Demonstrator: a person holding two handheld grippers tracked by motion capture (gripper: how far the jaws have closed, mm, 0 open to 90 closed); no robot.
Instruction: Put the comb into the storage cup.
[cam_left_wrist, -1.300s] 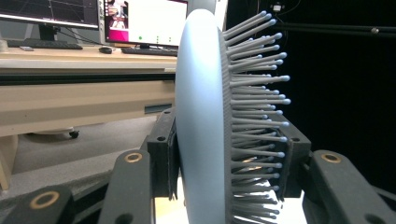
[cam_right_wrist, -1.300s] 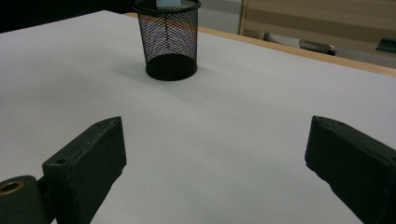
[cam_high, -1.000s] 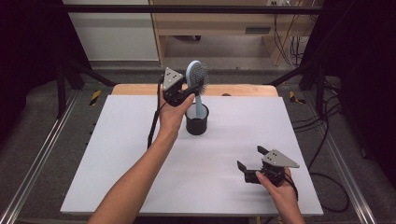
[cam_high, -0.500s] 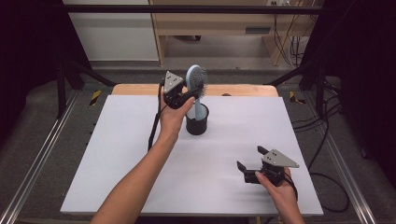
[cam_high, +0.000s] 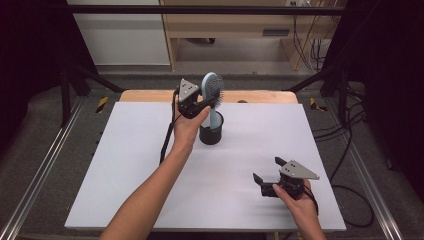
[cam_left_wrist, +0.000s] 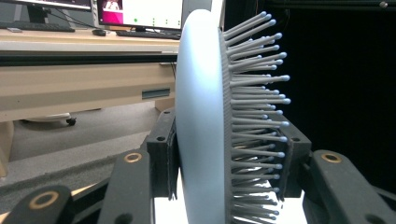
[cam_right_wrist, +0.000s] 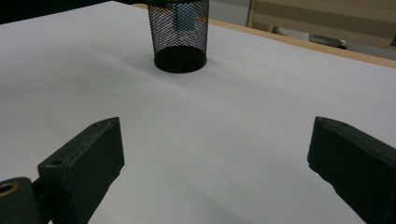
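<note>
1. White worktop (cam_high: 150, 165): near its far edge, the hairbrush (cam_high: 212, 90) stands handle-down in a mesh cup (cam_high: 210, 134).
2. Left tool (cam_high: 209, 101) clenches the brush head (right tool (cam_high: 266, 176) released, idle).
3. Risk: a tilted pull could topple the light cup.

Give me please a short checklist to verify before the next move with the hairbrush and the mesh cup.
1. Grip on the hairbrush: the left hand-held gripper is shut on the brush head, one pad on the smooth back, one on the bristle side. Ok.
2. Handle in the mesh cup: the handle goes down into the cup. Ok.
3. Handle touching the cup bottom: cannot tell.
4. Cup upright on the white table: ok.
5. Right hand-held gripper out of the way: it is open, low over the table near the front right, apart from the cup. Ok.
6. Bristles not bent by the pad: cannot tell.
</note>
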